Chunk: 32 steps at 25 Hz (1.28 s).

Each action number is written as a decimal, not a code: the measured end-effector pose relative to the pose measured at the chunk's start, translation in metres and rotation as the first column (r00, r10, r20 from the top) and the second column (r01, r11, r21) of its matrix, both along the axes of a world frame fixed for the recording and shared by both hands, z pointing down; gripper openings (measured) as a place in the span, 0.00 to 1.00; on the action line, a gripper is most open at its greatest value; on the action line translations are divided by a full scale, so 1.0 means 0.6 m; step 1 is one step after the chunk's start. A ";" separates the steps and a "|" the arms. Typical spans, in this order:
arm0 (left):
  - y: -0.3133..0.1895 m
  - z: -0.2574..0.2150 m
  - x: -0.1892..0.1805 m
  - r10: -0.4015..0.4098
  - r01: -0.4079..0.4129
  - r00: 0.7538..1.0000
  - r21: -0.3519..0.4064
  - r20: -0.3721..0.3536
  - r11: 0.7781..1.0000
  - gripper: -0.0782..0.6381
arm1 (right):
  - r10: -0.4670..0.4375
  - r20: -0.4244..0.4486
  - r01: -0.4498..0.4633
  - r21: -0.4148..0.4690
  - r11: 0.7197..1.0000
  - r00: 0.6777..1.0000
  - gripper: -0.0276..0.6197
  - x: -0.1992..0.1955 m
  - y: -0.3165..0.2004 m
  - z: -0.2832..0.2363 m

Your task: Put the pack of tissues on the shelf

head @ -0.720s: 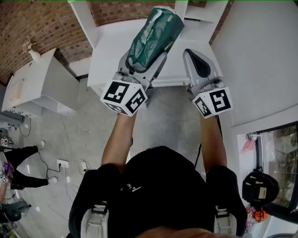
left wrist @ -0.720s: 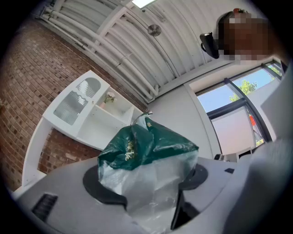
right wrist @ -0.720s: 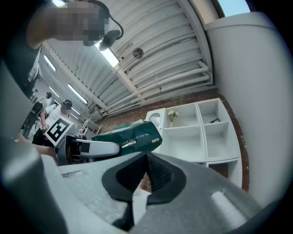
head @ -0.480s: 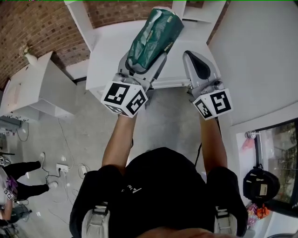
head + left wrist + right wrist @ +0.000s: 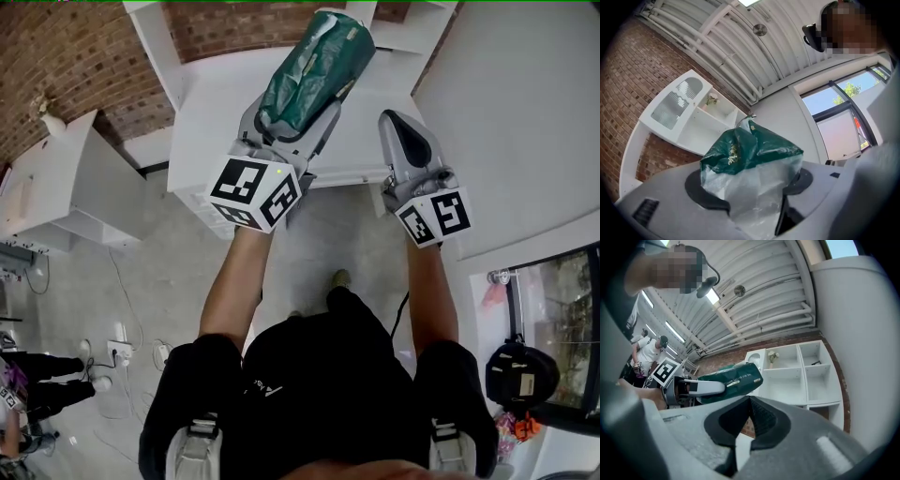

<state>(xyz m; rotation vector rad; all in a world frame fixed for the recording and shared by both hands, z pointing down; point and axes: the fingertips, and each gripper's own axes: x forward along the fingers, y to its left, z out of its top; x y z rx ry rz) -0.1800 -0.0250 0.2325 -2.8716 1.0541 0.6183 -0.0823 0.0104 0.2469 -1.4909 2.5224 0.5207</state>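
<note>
A: Being held by what, the pack?

B: By the left gripper. Its jaws are closed on the clear end, and the green end is raised before the shelf.

A: And the right gripper?

B: Its jaws are pressed together, just beside the left. A vase is set in the shelf's upper compartment. A brick wall is seen behind, a cabinet at the left.

wall: brick | floor: grey | furniture: white shelf, white cabinet | window: right
</note>
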 end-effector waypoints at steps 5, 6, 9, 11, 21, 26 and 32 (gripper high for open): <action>-0.071 -0.014 -0.004 -0.036 0.036 0.999 -0.001 0.007 0.999 0.52 | -0.025 -0.008 0.025 0.030 0.999 1.000 0.05 0.014 -0.070 -0.016; -0.088 -0.017 -0.001 -0.046 0.046 0.999 -0.001 0.008 0.999 0.52 | -0.034 -0.013 0.034 0.036 0.999 0.999 0.05 0.019 -0.087 -0.019; -0.146 -0.022 0.036 -0.075 0.075 0.997 0.002 0.019 0.997 0.52 | -0.057 -0.021 0.058 0.051 0.997 0.998 0.05 0.059 -0.144 -0.021; -0.193 -0.021 0.080 -0.102 0.102 0.994 0.007 0.036 0.995 0.52 | -0.078 -0.017 0.078 0.063 0.995 0.997 0.05 0.105 -0.189 -0.017; -0.462 -0.085 0.218 -0.252 0.250 0.962 0.035 0.107 0.968 0.52 | -0.197 -0.032 0.199 0.095 0.975 0.980 0.05 0.263 -0.419 -0.038; -0.586 -0.123 0.259 -0.336 0.338 0.934 0.008 0.119 0.941 0.52 | -0.245 -0.065 0.250 0.090 0.964 0.967 0.05 0.324 -0.506 -0.043; -0.709 -0.157 0.295 -0.397 0.411 0.894 -0.025 0.205 0.911 0.52 | -0.259 -0.063 0.264 0.097 0.960 0.964 0.05 0.367 -0.567 -0.051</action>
